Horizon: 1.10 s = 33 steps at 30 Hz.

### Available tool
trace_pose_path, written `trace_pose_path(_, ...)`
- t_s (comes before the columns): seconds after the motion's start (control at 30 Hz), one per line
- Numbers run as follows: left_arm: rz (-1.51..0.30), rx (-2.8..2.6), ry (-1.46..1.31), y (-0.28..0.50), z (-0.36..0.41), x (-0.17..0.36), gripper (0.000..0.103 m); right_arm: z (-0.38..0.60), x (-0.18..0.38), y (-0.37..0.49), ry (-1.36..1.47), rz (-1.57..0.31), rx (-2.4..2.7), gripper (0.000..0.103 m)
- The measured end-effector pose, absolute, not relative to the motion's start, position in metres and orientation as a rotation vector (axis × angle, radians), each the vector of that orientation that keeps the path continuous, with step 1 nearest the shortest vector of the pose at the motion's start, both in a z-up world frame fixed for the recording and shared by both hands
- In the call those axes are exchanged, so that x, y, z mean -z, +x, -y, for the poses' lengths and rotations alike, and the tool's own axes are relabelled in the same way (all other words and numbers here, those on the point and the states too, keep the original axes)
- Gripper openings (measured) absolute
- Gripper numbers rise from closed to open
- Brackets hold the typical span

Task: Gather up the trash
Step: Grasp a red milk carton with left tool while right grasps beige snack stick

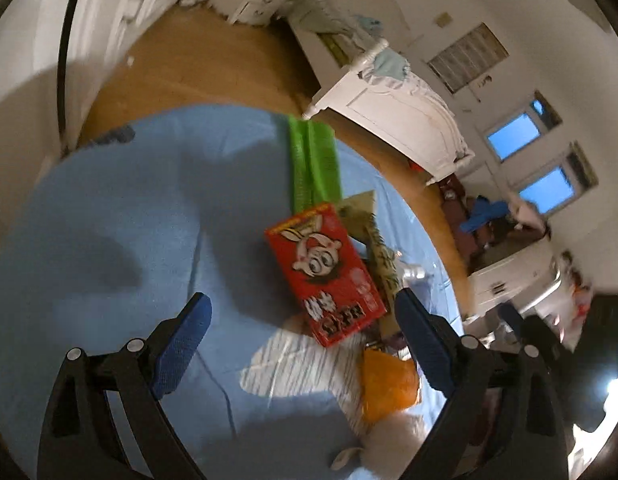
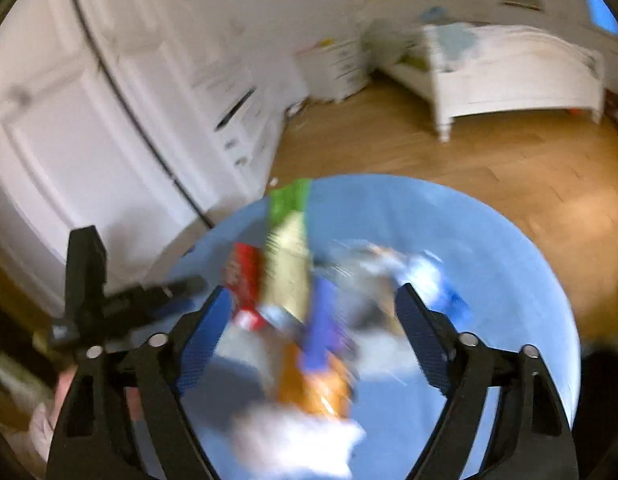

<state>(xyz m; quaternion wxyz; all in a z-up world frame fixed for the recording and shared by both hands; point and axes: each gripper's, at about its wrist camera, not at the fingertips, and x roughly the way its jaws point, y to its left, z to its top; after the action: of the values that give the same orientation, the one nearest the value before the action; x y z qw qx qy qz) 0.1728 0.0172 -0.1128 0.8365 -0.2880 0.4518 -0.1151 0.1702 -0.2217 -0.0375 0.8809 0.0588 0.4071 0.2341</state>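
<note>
A pile of trash lies on a round table with a blue cloth. In the left wrist view I see a red snack box with a cartoon rabbit, a green wrapper, a tan packet and an orange bag. My left gripper is open above the red box. In the blurred right wrist view the same pile shows: the red box, green wrapper, orange bag, a purple packet. My right gripper is open above the pile. The left gripper shows at left.
A white bed stands on the wooden floor beyond the table. White wardrobe doors and a white dresser line the wall. A black cable runs across the doors.
</note>
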Motion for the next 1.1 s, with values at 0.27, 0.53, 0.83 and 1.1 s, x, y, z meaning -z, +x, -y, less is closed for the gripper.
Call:
trace_pose_path(0.27, -0.994, 0.239, -0.608, 0.186, -0.026, 0.123, 0.091, 0.137, 0.082, 0.250, -0.076, -1.120, -0.470, 0.061)
trace_pose_path(0.53, -0.999, 0.224, -0.552, 0.195, -0.017, 0.122, 0.092, 0.167, 0.101, 0.242, 0.023, -1.095, -0.430, 0.012)
trace_pose_path(0.83, -0.974, 0.116, -0.349, 0.213, 0.022, 0.123, 0.079, 0.222, 0.064, 0.169, 0.274, -0.855, -0.417, 0.012)
trace_pose_path(1.1, -0.903, 0.208, -0.356, 0.178, 0.002, 0.118, 0.053, 0.254, 0.072, 0.111, 0.370, -0.793, -0.478, 0.012)
